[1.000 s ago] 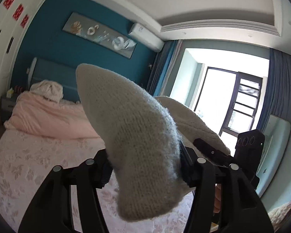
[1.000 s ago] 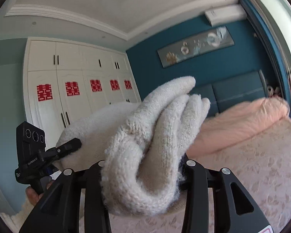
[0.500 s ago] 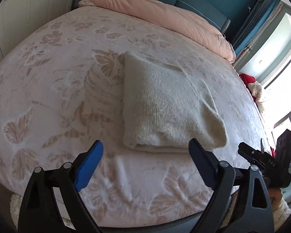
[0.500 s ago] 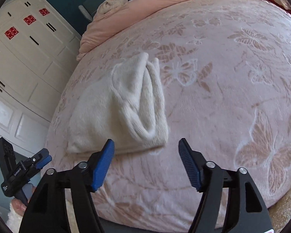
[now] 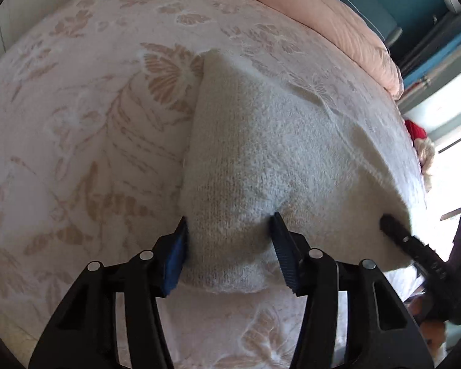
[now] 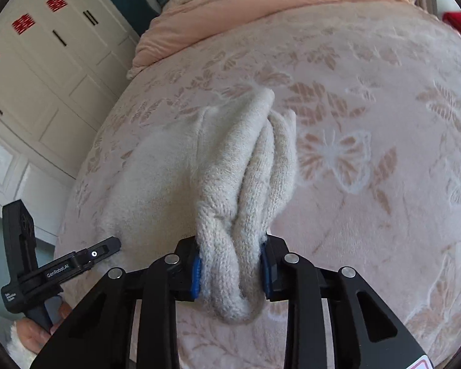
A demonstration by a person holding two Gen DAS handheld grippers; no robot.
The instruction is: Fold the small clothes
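A folded cream knitted garment (image 5: pixel 261 160) of fuzzy wool was seen lying on the pale pink bedspread patterned with butterflies and leaves (image 5: pixel 76 123), close to the near edge of the bed. Its layers were stacked, and on one side several rounded folds (image 6: pixel 255 166) were bunched together like thick ribs. A rumpled peach duvet (image 6: pixel 261 3) was heaped at the far end of the bed, with white panelled wardrobe doors bearing red paper cut-outs (image 6: pixel 46 46) beyond.

Half a second before, the garment had been lying free and flat, both grippers held back from it with the blue pads spread wide. Since then both pairs of jaws were just closed, with knit caught between them, and the cameras were brought much nearer the fabric.

The left gripper (image 5: pixel 230 246) was clamped on the near left corner of the garment, a thick wad of wool being pressed between its pads. The right gripper (image 6: pixel 230 270) was clamped on the bunched folds at the near right corner, the knit squeezed narrow and bulging below the pads. Both grippers were angled downward toward the bed from its near edge, side by side. A hand (image 6: pixel 37 332) was seen gripping the left gripper's handle at the bed's edge.
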